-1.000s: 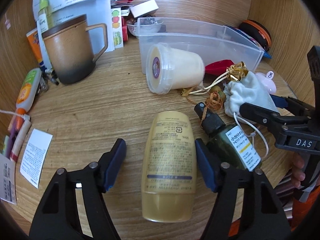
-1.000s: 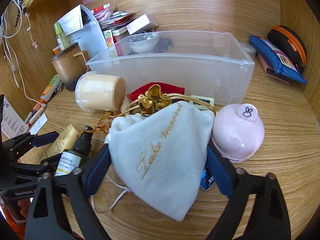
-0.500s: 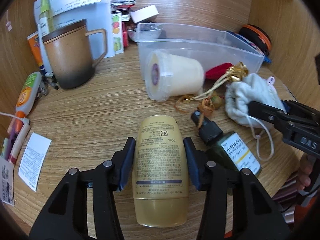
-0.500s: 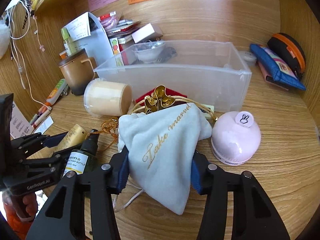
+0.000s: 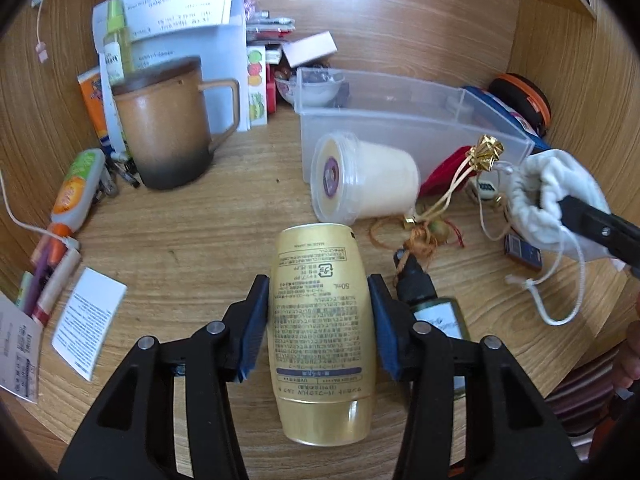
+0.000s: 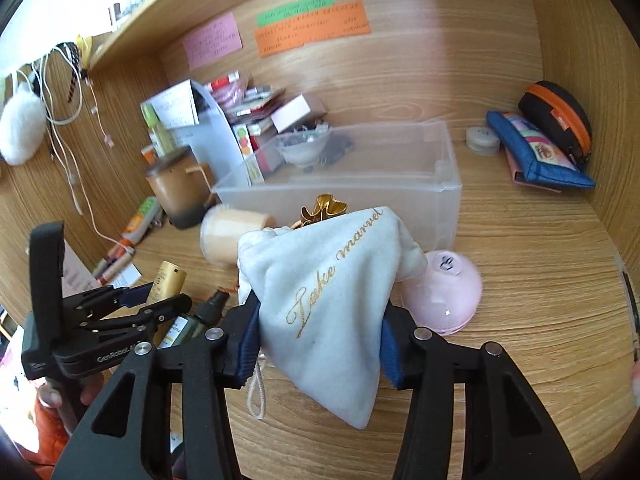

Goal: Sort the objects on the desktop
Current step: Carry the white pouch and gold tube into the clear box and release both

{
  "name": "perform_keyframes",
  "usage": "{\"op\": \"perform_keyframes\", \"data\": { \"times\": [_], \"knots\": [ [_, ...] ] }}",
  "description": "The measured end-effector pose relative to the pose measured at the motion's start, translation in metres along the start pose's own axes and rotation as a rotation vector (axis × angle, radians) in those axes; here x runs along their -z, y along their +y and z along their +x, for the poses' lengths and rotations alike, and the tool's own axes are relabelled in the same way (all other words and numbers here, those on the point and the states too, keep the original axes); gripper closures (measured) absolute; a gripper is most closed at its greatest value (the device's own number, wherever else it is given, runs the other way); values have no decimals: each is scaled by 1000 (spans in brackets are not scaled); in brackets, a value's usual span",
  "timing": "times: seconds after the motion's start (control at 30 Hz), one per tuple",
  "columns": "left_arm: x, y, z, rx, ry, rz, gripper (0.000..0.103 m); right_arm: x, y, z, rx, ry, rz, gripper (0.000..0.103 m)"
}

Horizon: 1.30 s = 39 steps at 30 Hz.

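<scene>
Left gripper (image 5: pixel 318 312) pinching gold tube (image 5: pixel 322 320); right gripper (image 6: pixel 318 332) pinching white drawstring pouch (image 6: pixel 332 292), clear bin (image 6: pixel 360 184) far behind.

Gold tube (image 5: pixel 322 328), cap toward the camera, clamped lengthwise between the left tongs (image 5: pixel 320 320); white drawstring pouch (image 6: pixel 332 296), gold script, gripped in the right tongs (image 6: pixel 318 336), hanging above the table (image 6: pixel 540 280).

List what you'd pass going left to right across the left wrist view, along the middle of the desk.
Orange and green tube → brown mug → cream cup on its side → gold ribbon bow → white pouch held by the right gripper.
</scene>
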<state>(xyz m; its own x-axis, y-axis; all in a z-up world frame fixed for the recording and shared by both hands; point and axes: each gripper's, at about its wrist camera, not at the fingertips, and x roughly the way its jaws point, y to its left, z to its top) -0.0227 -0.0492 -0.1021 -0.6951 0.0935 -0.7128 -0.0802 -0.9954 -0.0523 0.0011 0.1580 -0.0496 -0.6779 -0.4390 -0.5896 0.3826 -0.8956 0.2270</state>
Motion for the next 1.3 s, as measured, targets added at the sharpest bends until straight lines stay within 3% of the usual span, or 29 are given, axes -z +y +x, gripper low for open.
{"op": "perform_keyframes", "data": {
  "times": [0.37, 0.5, 0.83, 1.03, 1.3],
  "knots": [
    [-24, -4, -20, 10, -83, -9, 58, -13, -4, -26, -4, -65, -10, 58],
    [-35, -7, -24, 30, -109, 12, 69, -20, -5, -35, -5, -94, -20, 58],
    [-39, -7, -2, 74, -54, 14, 73, -22, -11, -30, 1, -89, -13, 58],
    [-38, -3, 31, 56, 44, 6, 73, -21, -11, -23, -8, -80, -11, 58],
    [-43, -6, 13, 51, -16, 8, 78, -27, -19, -21, -28, -80, 5, 58]
  ]
}}
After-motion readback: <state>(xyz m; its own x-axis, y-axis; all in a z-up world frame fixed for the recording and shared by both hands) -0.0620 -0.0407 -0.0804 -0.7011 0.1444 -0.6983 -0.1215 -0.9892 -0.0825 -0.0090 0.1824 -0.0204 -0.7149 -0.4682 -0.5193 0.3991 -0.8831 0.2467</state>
